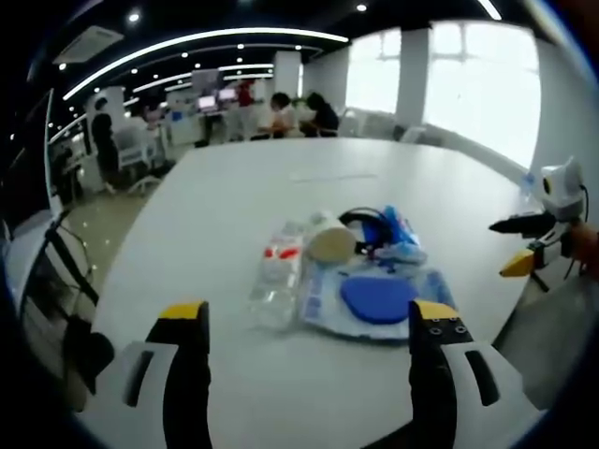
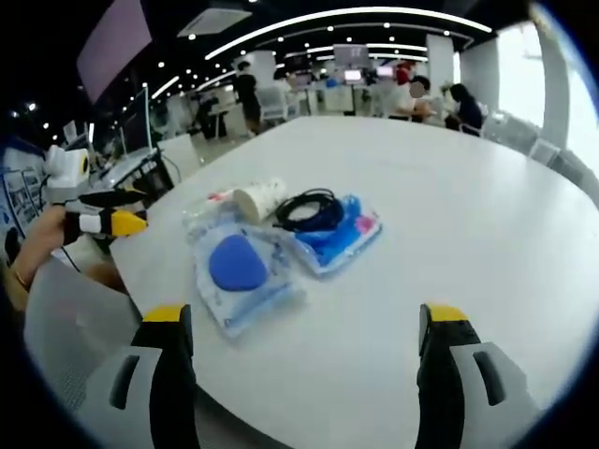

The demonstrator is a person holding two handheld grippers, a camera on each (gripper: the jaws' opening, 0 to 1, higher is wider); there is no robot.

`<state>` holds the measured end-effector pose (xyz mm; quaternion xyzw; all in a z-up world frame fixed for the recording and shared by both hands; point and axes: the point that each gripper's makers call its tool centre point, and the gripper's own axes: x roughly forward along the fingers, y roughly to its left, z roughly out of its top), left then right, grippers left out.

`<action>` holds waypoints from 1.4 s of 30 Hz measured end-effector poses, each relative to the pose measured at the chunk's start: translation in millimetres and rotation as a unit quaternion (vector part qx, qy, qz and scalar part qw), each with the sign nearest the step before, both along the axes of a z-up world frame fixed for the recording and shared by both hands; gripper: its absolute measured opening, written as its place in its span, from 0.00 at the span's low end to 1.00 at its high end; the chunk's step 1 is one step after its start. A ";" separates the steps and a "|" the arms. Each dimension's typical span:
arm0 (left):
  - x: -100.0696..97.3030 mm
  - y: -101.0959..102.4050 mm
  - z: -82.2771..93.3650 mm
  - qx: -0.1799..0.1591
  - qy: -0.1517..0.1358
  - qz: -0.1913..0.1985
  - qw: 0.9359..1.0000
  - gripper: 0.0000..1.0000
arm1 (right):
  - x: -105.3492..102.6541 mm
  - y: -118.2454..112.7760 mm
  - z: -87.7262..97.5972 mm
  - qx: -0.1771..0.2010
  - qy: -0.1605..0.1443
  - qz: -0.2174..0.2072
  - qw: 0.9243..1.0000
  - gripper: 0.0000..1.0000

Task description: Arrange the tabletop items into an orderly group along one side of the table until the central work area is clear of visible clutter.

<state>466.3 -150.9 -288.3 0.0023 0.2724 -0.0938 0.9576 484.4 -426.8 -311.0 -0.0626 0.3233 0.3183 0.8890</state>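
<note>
A small cluster lies on the white table. It holds a clear plastic bottle with a red label, a paper cup on its side, a coiled black cable, a blue packet and a clear bag with a blue oval pad. My left gripper stands open just short of the bottle and the bag, holding nothing. From the other side, my right gripper is open before the pad, cable, cup and packet.
The right gripper reaches in over the table's right edge. A hand holds the left gripper beyond the table's left edge. Bare tabletop spreads behind the cluster. People sit at desks far behind; bright windows line the wall.
</note>
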 end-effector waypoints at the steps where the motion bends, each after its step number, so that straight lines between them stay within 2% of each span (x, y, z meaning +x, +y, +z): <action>1: 0.0 0.2 0.2 0.001 0.000 0.000 1.000 0.85 | -0.8 -0.1 -1.2 -0.003 0.002 0.001 1.000 0.99; 6: -0.9 -0.4 -1.0 -0.001 0.003 -0.001 1.000 0.85 | -2.4 -0.2 -4.5 -0.014 0.005 0.006 1.000 0.99; 27: -0.5 2.6 2.2 0.000 -0.002 0.006 1.000 0.84 | -4.5 4.9 -2.1 -0.001 0.008 0.014 1.000 0.99; 42: 2.9 3.9 -1.4 -0.003 0.014 0.003 1.000 0.84 | -3.9 3.7 -1.7 0.001 0.009 0.012 1.000 0.99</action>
